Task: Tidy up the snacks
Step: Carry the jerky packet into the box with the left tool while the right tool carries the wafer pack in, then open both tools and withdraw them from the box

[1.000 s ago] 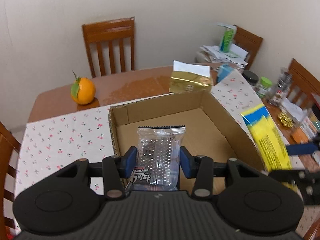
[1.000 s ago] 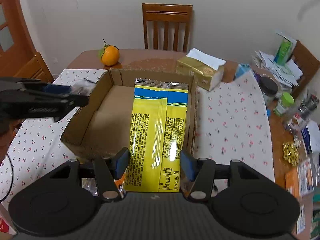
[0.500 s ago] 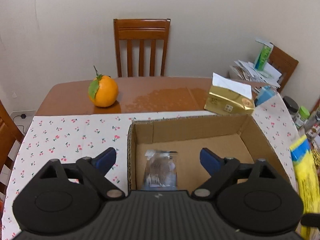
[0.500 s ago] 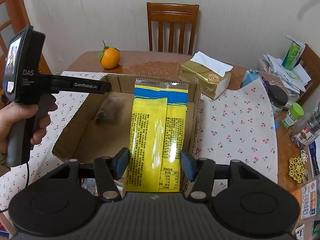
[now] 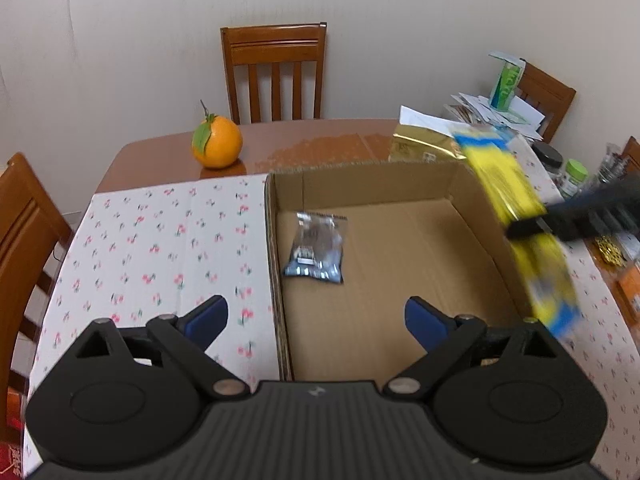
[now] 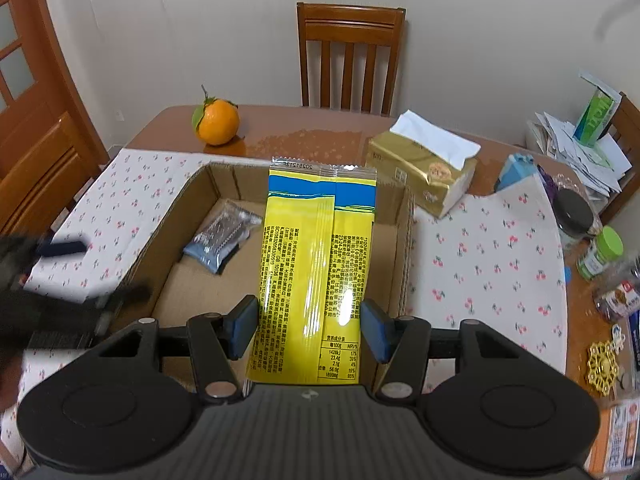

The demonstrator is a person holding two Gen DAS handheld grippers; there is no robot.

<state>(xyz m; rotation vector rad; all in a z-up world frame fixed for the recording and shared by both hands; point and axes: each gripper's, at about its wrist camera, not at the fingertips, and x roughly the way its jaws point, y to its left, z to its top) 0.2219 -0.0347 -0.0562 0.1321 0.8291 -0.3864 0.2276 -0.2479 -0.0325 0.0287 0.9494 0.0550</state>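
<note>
A small clear-and-black snack packet (image 5: 318, 249) lies flat on the floor of the cardboard box (image 5: 380, 178), near its left wall. My left gripper (image 5: 316, 318) hovers above the box's near left edge, its jaws still opening, with nothing between them. My right gripper (image 6: 308, 330) is shut on a long yellow and blue snack bag (image 6: 316, 264), held over the right half of the box (image 6: 192, 196). That bag (image 5: 520, 216) shows blurred at the right in the left wrist view. The small packet (image 6: 222, 236) also shows in the right wrist view.
An orange (image 5: 218, 146) sits on the bare table behind the box. A gold tissue pack (image 6: 424, 168) stands at the back right. Jars, papers and packets (image 6: 596, 252) crowd the right side. Wooden chairs (image 5: 274, 68) ring the table. A cherry-print cloth (image 5: 160, 248) covers the table.
My left gripper let go of the small packet, which now lies in the box, and pulled back with jaws wide. My right gripper carried the yellow bag leftward over the box.
</note>
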